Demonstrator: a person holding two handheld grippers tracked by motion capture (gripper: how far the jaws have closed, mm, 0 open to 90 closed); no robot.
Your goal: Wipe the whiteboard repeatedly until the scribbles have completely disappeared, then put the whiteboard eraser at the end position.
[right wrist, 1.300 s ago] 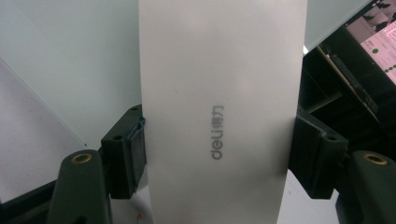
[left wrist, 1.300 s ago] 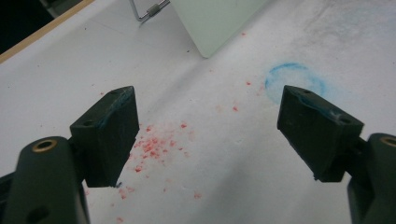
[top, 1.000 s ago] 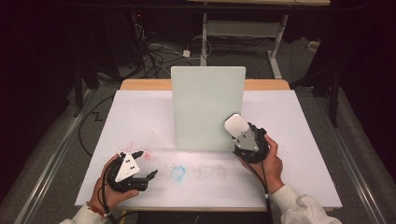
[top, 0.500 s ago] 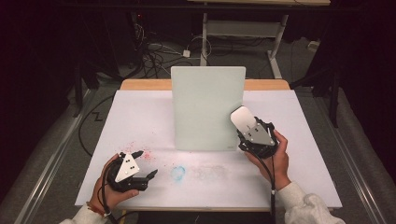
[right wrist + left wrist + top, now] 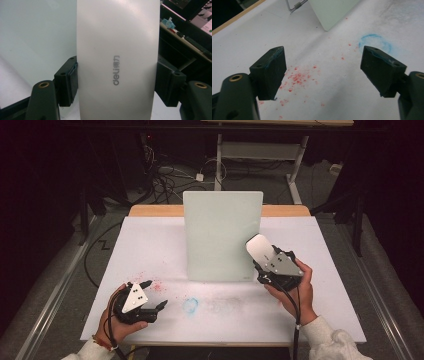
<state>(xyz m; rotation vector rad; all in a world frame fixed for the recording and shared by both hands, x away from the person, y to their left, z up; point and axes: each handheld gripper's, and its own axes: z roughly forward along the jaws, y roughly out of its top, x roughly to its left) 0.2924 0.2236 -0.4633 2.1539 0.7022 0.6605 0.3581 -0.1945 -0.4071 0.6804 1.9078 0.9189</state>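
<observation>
While my right gripper clamps the eraser by its two long edges, I hold it raised off the desk, at the right edge of the upright board. My jaws press flat on both sides of the eraser, whose pale back carries a grey "deli" mark. My left gripper rests low near the desk's front left, jaws wide apart with nothing between them. Under them lie red crumbs, and a faint blue ring sits just beyond.
</observation>
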